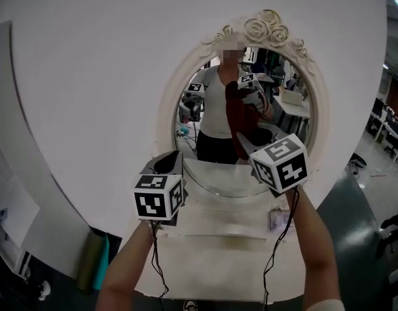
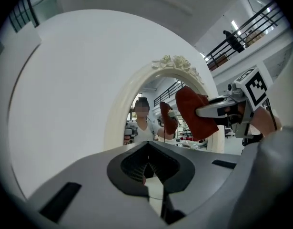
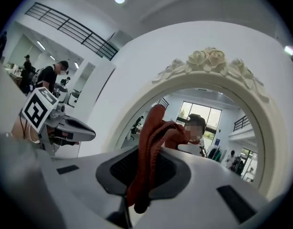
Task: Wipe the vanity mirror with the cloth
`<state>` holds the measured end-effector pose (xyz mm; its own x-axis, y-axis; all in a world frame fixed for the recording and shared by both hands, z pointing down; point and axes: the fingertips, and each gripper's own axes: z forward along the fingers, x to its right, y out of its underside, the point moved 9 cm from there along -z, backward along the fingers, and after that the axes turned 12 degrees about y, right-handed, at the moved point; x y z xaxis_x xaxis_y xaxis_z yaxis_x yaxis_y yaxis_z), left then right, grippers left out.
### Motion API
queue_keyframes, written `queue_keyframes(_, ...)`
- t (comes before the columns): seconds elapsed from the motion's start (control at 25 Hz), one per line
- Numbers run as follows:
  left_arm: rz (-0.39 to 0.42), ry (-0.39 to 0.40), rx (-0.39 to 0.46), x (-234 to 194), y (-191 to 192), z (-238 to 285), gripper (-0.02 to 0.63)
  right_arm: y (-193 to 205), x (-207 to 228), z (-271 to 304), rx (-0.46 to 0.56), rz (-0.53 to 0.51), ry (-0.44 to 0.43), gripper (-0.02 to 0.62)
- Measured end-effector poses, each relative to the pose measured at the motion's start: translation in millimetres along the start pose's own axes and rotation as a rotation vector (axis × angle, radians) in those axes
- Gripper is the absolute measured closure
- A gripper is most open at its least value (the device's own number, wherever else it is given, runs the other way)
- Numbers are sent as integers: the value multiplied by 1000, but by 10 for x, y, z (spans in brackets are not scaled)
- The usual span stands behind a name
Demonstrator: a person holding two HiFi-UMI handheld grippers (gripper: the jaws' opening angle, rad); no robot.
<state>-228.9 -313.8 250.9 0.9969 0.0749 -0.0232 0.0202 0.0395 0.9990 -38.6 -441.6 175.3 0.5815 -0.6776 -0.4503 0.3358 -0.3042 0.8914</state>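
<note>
- The right hand-held gripper [image 3: 136,190] is clamping its jaws on a red cloth [image 3: 153,137], which is bunching up out of them.
- It is holding the cloth up in front of the glass of the vanity mirror [image 1: 205,118]; whether the cloth is touching the glass, I cannot tell.
- The left hand-held gripper [image 2: 147,178] is keeping its jaws together with nothing between them, and is hovering low beside the mirror's white frame.
- The mirror is standing on a white worktop [image 1: 205,238].
- Showing: two hand-held grippers, one cloth, one mirror.
</note>
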Motion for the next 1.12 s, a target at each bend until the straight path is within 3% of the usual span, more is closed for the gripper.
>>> queue_keyframes(0.32,30,-41,27,-169,-447,105,595,-838,11,313,-12,-390,174,532)
queue_keyframes(0.56,-39,-32,55,-267,-458,16,595,-1025,-287,554,-25,-669,321,532)
queue_keyframes(0.92,-16,-95,-6,-450,-89,-107,595,-578,-919,818,-49,-794,246,532)
queue_keyframes(1.12,-75,-96,-55,-535,390,-113,595,-137,-1228,910,-88,-832,179,532)
